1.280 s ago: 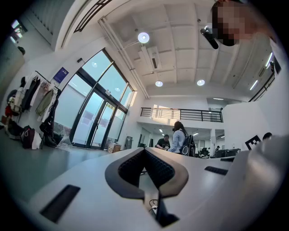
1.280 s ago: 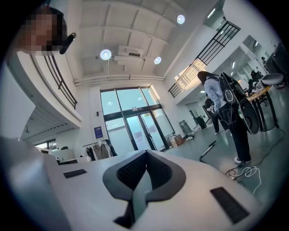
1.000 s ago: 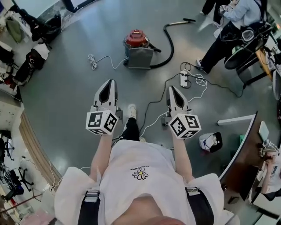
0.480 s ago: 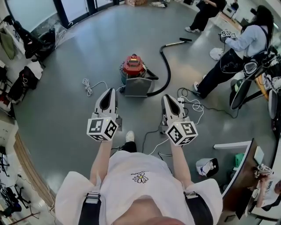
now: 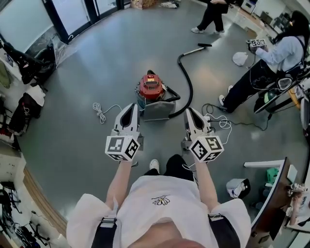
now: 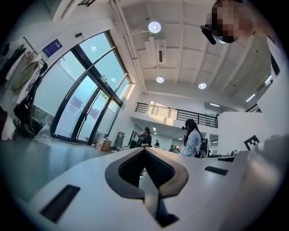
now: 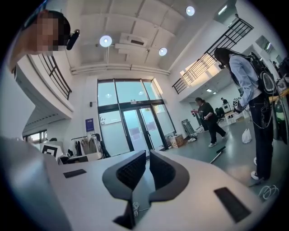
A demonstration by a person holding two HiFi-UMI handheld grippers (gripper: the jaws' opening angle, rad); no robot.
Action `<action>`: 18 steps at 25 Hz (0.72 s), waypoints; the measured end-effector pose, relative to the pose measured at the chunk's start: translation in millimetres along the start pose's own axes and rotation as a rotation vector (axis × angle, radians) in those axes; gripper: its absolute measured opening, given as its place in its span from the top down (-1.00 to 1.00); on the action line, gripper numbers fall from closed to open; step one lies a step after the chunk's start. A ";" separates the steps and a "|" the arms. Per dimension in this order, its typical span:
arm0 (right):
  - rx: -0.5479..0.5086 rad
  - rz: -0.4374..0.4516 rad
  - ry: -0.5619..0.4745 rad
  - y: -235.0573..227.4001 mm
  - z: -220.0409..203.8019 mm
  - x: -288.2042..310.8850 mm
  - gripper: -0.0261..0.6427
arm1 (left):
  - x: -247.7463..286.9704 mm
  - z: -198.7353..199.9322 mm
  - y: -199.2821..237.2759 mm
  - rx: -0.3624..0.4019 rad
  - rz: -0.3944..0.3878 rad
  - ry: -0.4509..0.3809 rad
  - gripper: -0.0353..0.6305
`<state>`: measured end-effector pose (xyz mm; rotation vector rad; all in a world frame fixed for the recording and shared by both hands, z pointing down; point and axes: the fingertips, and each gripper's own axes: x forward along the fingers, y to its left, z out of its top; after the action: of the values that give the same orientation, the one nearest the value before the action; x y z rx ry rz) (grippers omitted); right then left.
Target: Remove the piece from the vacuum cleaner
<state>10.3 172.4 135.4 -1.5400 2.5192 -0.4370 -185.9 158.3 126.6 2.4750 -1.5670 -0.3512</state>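
The vacuum cleaner [image 5: 152, 87] stands on the grey floor, with a red top on a steel drum. Its black hose [image 5: 187, 85] curves away to a wand [image 5: 194, 49] lying on the floor. My left gripper [image 5: 132, 106] hovers just short of the drum's left side, shut and empty. My right gripper [image 5: 189, 111] hangs to the drum's right, over the hose's base, also shut with nothing in it. In the left gripper view the left gripper [image 6: 145, 151] points up at the hall; in the right gripper view the right gripper [image 7: 147, 154] does the same. Neither view shows the vacuum.
A coiled white cable [image 5: 100, 112] lies left of the vacuum. A power strip [image 5: 211, 119] with cords lies to the right. One person sits at the right [image 5: 271, 58] and another walks at the back [image 5: 211, 13]. A desk edge [image 5: 269, 193] and a small bin [image 5: 237, 187] are at the lower right.
The person has stepped forward, so the vacuum cleaner now lies much closer to both gripper tips. Both grippers have stayed shut and empty.
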 end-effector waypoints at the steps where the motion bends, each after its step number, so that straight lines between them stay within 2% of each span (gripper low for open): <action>1: -0.006 -0.001 0.015 -2.5 -0.9 1.7 0.88 | 1.8 -3.4 2.1 -0.013 0.003 0.006 0.88; 8: -0.033 0.002 0.039 -13.9 0.3 45.0 0.88 | 24.0 -10.7 37.8 -0.048 0.052 0.014 0.88; 14: 0.015 0.005 0.012 -32.6 5.0 82.2 0.88 | 57.6 -9.9 47.5 -0.008 0.072 0.023 0.88; 18: 0.004 -0.043 0.025 -62.5 8.6 106.6 0.88 | 87.8 -9.4 51.1 0.017 0.070 0.027 0.88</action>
<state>16.5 49.5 149.6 -1.5993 2.5065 -0.4702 -190.8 57.5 141.6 2.4194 -1.6473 -0.2939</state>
